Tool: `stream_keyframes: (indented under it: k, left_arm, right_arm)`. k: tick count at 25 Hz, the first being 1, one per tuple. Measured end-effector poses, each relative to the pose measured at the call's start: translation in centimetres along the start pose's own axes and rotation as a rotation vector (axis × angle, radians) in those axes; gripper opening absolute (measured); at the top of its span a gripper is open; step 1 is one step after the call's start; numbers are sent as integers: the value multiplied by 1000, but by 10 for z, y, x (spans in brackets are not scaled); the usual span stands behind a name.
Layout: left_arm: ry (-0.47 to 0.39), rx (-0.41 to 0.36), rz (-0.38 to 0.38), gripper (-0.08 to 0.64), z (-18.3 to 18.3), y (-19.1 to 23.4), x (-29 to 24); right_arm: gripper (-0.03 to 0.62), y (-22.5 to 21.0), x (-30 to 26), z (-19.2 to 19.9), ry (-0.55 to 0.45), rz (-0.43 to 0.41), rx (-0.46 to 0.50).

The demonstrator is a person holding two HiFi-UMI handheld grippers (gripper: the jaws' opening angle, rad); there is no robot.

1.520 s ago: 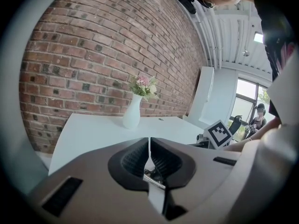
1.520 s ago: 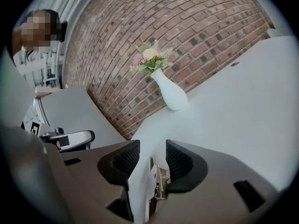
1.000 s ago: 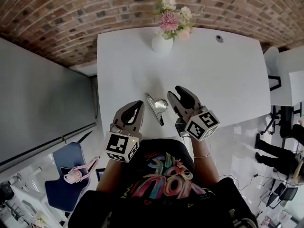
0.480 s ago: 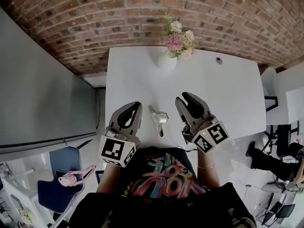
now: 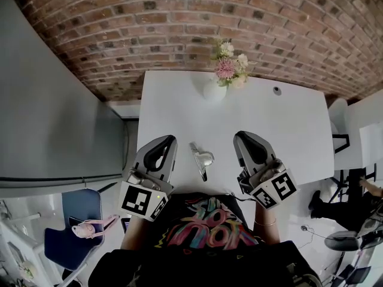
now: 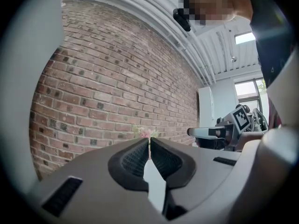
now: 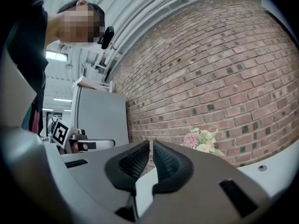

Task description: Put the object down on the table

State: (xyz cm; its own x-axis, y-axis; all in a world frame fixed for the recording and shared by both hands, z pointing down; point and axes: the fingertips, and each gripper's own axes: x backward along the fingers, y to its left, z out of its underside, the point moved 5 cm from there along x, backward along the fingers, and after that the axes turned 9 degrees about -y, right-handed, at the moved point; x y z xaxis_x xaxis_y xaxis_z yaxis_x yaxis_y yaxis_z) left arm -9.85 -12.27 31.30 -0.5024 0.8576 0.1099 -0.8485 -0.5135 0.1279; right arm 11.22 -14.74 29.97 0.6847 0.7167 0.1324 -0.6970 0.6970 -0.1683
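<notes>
Near edge: we hold the left gripper [image 5: 169, 139] with its jaws pressed together and empty. The right gripper [image 5: 241, 136] has just been closing its jaws, which now leave only a thin slit with nothing in it. Between the two, clear of both, the shiny metal object [image 5: 201, 159] lies on the white table [image 5: 287, 124]. At the far edge, a white vase [image 5: 213, 90] holds pink and cream flowers [image 5: 230, 64], with a round cable port [image 5: 277, 91] to its right. Behind stands a brick wall [image 5: 179, 23], and a grey cabinet [image 5: 54, 118] flanks the table's left.
</notes>
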Motion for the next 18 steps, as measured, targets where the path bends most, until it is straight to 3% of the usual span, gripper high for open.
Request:
stream_keyframes:
  k: [18]
  left_arm:
    - [9, 22, 8, 28, -2, 11, -6]
  right_arm:
    - [17, -4, -2, 12, 36, 22, 1]
